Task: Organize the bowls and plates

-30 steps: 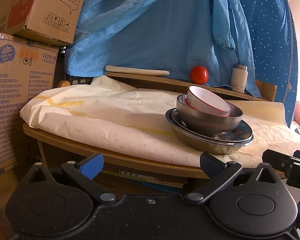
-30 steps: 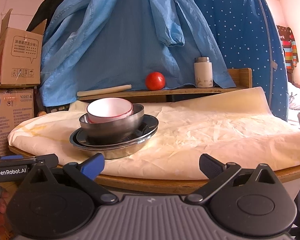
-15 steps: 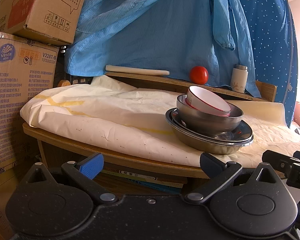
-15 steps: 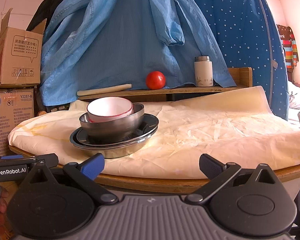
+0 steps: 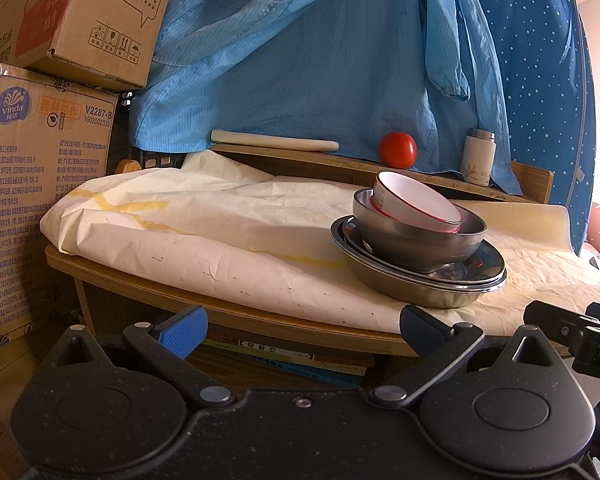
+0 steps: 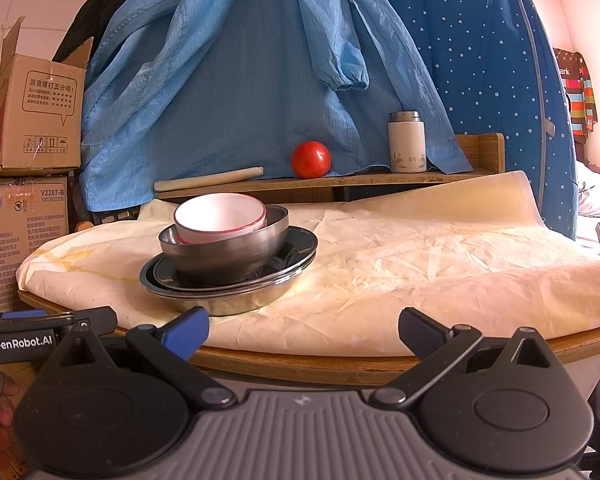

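White bowl [image 5: 416,204] tilted inside steel bowl [image 5: 418,238] on stacked plates [image 5: 420,286]

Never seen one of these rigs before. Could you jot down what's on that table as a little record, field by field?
stack top: white bowl with red rim, tilted
under it: steel bowl
stack base: dark plate in steel basin
surface: paper-covered table
back shelf: tomato, white flask, rolling pin
left gripper: open, empty
right gripper: open, empty

Left claw [image 5: 300,326] gapes wide, empty; right claw [image 6: 303,328] likewise
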